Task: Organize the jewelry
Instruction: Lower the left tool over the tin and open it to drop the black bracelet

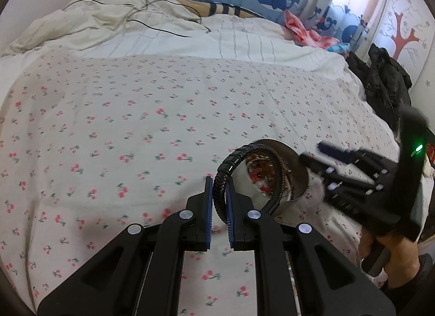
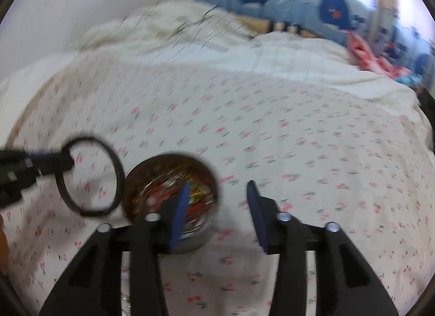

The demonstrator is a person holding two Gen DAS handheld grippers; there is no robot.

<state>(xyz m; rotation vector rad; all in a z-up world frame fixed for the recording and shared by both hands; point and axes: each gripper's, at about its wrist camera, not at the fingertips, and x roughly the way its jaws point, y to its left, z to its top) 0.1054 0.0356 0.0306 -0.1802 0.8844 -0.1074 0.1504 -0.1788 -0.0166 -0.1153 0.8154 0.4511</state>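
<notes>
Two claws in play over the cherry-print bedsheet [image 1: 136,131]. My left claw [image 1: 218,201] is clenched on a dark braided-leather bracelet with a glossy black segmented clasp [image 1: 274,169]; its loop stands up ahead of the blue pads [image 1: 208,207], hanging clear of the bed. I judge it is held out like this to carry it apart from the rest for sorting.

Just beyond and right of the left claw sits a round shiny metal tin [image 1: 300,177], open-topped, holding a tangle of mixed jewelry, red and gold pieces, too jumbled to itemise.

My right claw [image 2: 217,210] is released, nothing between its jaws; the tin [image 2: 152,163] lies just ahead of its left finger. Likely poised to pick the next piece. View blurred.
</notes>
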